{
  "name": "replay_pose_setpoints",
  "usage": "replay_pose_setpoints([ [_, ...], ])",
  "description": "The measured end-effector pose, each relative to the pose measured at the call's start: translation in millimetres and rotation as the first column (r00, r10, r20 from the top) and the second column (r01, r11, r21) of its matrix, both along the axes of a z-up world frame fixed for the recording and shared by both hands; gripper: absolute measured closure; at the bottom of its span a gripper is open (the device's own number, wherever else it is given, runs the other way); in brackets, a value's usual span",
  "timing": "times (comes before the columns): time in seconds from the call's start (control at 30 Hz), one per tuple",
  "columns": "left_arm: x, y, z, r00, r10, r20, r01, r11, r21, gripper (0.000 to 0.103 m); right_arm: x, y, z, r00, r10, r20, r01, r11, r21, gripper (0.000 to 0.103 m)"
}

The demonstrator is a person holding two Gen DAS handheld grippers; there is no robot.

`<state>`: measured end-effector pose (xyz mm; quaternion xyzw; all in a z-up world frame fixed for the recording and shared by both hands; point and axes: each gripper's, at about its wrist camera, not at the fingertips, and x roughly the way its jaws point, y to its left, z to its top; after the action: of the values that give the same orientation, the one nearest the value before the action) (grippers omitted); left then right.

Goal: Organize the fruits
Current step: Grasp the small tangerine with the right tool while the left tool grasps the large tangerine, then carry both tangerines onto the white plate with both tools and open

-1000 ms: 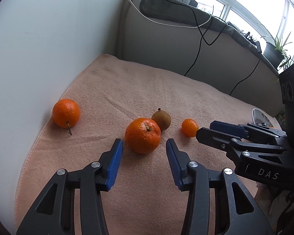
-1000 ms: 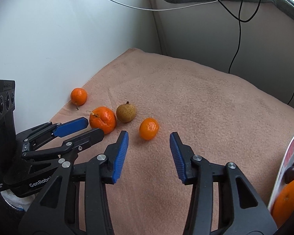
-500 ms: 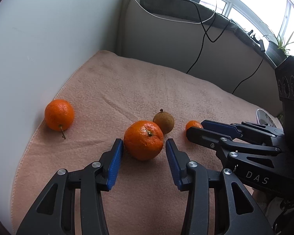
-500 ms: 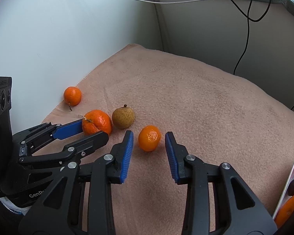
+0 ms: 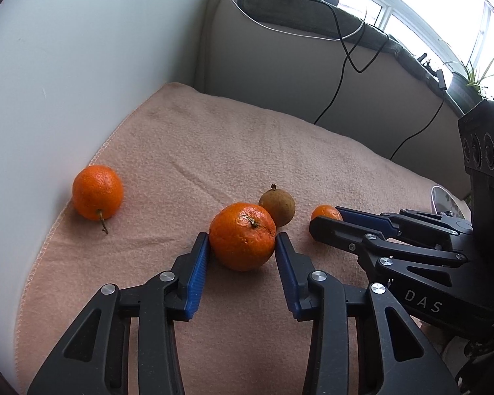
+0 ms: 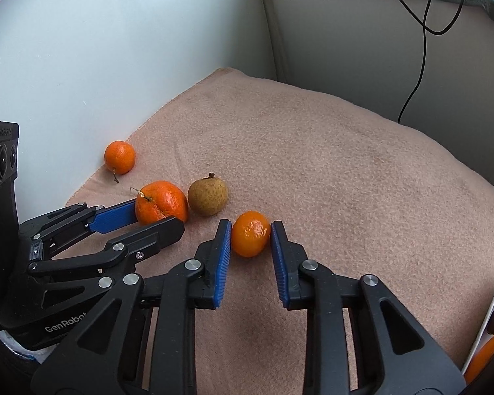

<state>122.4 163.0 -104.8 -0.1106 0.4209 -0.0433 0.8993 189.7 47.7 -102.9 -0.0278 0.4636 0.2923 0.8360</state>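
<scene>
**Both tongs closed in around fruit on the blanket**

Currently the left tongs [image 5: 242, 247] are set around the large orange [image 5: 242, 236], one blue pad on each flank. Both pads are seen touching the peel; the orange sits on the pink blanket [image 5: 240, 138], not lifted. In the right wrist view the same left tongs [image 6: 154, 217] are seen from the side, with the large orange [image 6: 161, 201] between the far blue pad and the near black finger.

The right tongs [image 6: 250, 230] are narrowed around the small mandarin [image 6: 250, 237]. The pads are seen at or just off its sides; firm contact cannot be confirmed from this view. The mandarin rests on the blanket. In the left wrist view the mandarin [image 5: 325, 212] is mostly hidden behind the right tongs [image 5: 329, 219].

A brown round fruit [image 6: 207, 196] with a stub stem is seen just behind and between the two held fruits, touching or nearly touching the large orange. A second orange with a stem [image 5: 97, 192] is parked well apart to the left, against the white wall [image 5: 66, 65].

A plate edge [image 6: 490, 322] with dark fruit and something orange is visible at the far right of the right wrist view.
</scene>
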Motion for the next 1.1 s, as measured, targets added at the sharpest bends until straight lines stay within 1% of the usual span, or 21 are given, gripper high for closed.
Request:
replay_pose_setpoints([
  [0.5, -14, -7, 14, 1.000, -0.003, 0.031, 0.003, 1.000, -0.009, 0.065, -19, -30, 23, 0.999, -0.026, 0.021, 0.025, 0.998, 0.049, 0.078],
  [0.8, -23, -24, 32, 0.997, -0.020, 0.074, 0.021, 1.000, -0.010, 0.065, -35, -61, 43, 0.997, -0.062, 0.053, 0.057, 0.995, 0.082, 0.078],
  [1.1, -31, -51, 45, 0.993, -0.051, 0.106, 0.052, 0.999, -0.007, 0.065, -50, -96, 67, 0.991, -0.103, 0.089, 0.091, 0.988, 0.121, 0.078],
])
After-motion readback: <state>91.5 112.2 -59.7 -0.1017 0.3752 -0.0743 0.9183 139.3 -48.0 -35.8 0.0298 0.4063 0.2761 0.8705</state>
